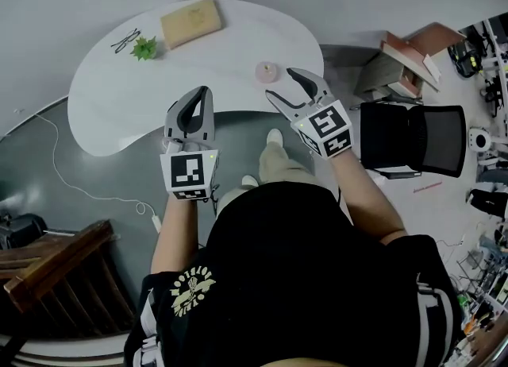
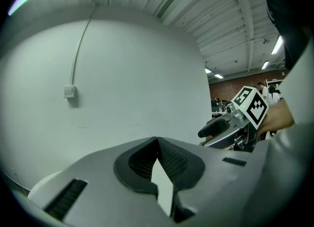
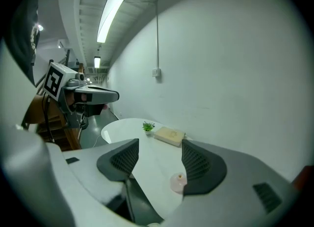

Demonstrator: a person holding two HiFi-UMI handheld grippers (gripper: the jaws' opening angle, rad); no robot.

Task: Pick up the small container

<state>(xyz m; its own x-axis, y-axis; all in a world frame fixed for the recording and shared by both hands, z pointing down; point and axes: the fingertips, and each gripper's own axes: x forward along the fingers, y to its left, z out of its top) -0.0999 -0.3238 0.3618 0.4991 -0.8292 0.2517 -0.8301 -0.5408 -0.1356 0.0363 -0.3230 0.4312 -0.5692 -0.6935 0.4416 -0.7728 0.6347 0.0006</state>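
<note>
Black-shirted, the person (image 1: 294,278) stood at the near edge of a white table (image 1: 111,111), with a black chair (image 1: 413,139) on the floor to the right. A tan box (image 1: 190,22) lay at the table's far side. Over the near edge hovered the left gripper (image 1: 200,95), its jaws pressed together. The right gripper (image 1: 282,86) had its jaws spread. The pink container (image 1: 267,71) stood just beyond them, untouched, with only bare tabletop between. A plant (image 1: 144,48) and glasses (image 1: 125,40) sat well apart from it, beside the box.

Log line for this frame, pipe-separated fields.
stage: pre-grasp | right tongs: open, short of small container on white table | left tongs: shut, empty
</note>
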